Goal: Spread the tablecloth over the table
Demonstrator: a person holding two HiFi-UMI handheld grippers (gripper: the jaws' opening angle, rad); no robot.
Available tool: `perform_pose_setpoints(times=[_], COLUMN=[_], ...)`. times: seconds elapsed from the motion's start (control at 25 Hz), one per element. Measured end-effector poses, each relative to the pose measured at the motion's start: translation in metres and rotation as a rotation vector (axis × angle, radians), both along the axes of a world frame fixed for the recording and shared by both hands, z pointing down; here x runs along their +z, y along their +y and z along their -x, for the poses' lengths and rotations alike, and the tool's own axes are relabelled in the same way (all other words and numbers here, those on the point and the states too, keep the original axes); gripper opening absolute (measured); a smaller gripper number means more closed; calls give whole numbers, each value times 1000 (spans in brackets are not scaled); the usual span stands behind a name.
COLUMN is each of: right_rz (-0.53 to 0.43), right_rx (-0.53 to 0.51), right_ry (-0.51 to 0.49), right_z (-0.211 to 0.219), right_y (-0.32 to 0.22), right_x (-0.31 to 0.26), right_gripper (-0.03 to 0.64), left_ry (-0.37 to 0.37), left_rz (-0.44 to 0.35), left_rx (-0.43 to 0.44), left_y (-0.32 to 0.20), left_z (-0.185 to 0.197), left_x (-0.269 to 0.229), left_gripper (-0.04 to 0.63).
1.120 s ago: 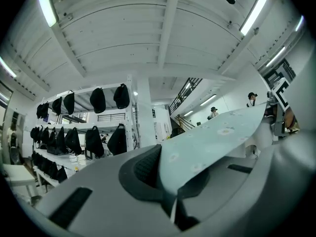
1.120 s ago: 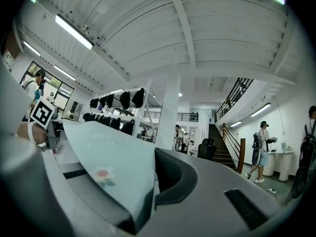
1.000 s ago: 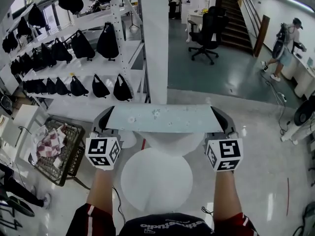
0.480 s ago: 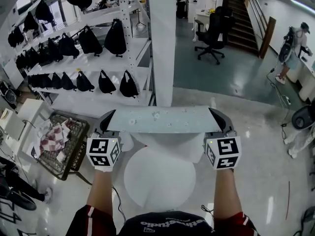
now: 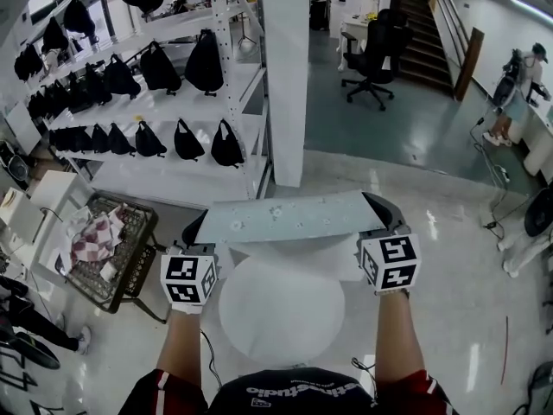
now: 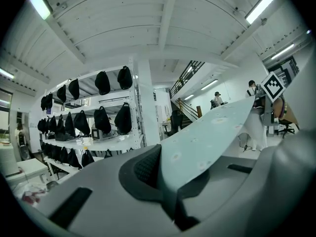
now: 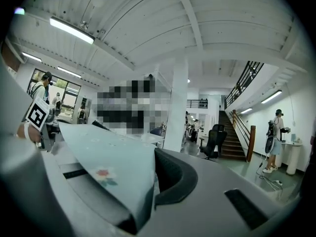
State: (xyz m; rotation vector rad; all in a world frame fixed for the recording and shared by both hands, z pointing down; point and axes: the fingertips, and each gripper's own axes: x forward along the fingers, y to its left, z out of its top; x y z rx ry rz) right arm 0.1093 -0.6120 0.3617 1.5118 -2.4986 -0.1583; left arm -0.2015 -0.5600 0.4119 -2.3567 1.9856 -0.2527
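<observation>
Closest in, two bare forearms reach toward 12 o'clock, each ending in a marker cube. Between and below them stands the round white tabletop — bare on its near half, on a glossy pale floor.

The left tongs are clenched on the left end of the tablecloth, and its own view shows the fabric pinched between the dark pads and running off to the right. The right tongs are clenched on the cloth's right end in the same way, with a small printed flower just beside the jaws. The tablecloth is pale blue-grey with scattered little flowers. It is held up in the air as a long, fairly taut band from one pair of tongs to the other, above the tabletop's far edge, while a whiter part of it hangs down beneath the band and reaches the tabletop's far part.

At 9 o'clock a dark wire basket holds a red-checked cloth. Beyond, from 10 to 11 o'clock, white shelving carries rows of black bags, with a white pillar at 12. Farther off, a black office chair and a staircase sit around 1 o'clock — and a person stands at 2.
</observation>
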Motion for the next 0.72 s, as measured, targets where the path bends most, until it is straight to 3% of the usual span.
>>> perform_pose_setpoints(times=[0.44, 0.72], right_rz=[13, 32], right_rx=[-46, -30], right_ry=[-6, -13], right_z=[34, 25], right_y=[-8, -9], right_x=[11, 19], right_gripper=[26, 26], left_ry=[118, 210], left_rz=[110, 151], left_rx=[-58, -35], left_y=[35, 40], left_z=[13, -6], left_x=[59, 84], left_gripper=[17, 17])
